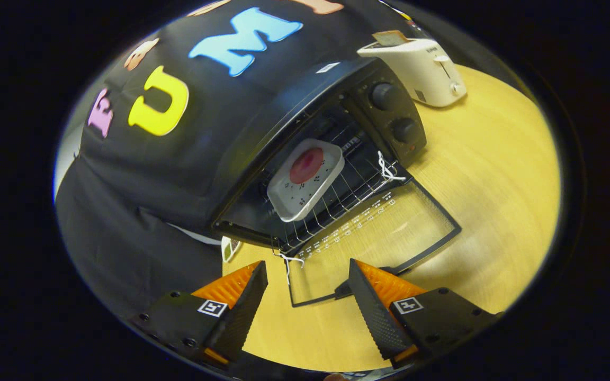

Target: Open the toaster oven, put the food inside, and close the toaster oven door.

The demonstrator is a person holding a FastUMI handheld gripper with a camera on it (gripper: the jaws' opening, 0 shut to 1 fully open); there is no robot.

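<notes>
Gripper view puts the black toaster oven [305, 137] beyond your tongs [307, 288], sitting on the wooden table [495, 174]. Its glass door [374, 238] is folded down flat, the door's near edge lying between your fingers. On the wire rack [337, 196] inside rests a white tray [306, 179] carrying a round reddish piece of food [306, 165]. Your tongs are spread wide and hold nothing. A white toaster [421, 69] stands behind the oven's two knobs [395, 111].
</notes>
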